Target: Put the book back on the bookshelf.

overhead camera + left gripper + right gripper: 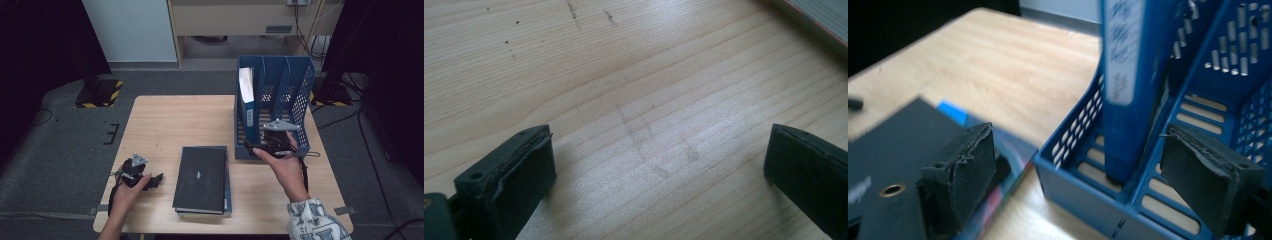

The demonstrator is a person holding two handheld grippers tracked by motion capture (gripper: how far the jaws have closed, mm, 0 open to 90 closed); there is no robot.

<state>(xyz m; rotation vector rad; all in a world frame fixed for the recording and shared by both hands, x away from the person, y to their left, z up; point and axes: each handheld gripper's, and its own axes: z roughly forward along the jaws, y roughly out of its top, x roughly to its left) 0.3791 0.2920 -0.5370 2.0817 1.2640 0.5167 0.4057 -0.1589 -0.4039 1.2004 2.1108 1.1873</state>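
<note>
A blue file rack [300, 100] [1073, 195] with three slots stands at the table's right. A blue folder [246, 95] [1125, 100] with a white spine label stands upright in its left slot. A black book [201, 177] [893, 145] lies flat mid-table on a blue-covered book [228, 190] [1013, 145]. My right gripper [252, 146] [1078, 150] hovers at the rack's front left corner, jaws open and empty, with the folder just beyond them. My left gripper [156, 180] [659, 165] rests low at the table's left, open over bare wood [649, 75].
The wooden table [170, 120] has free surface behind the books and left of the rack. The rack's middle and right slots [285, 107] hold nothing. Dark stands and cables sit on the grey floor around the table.
</note>
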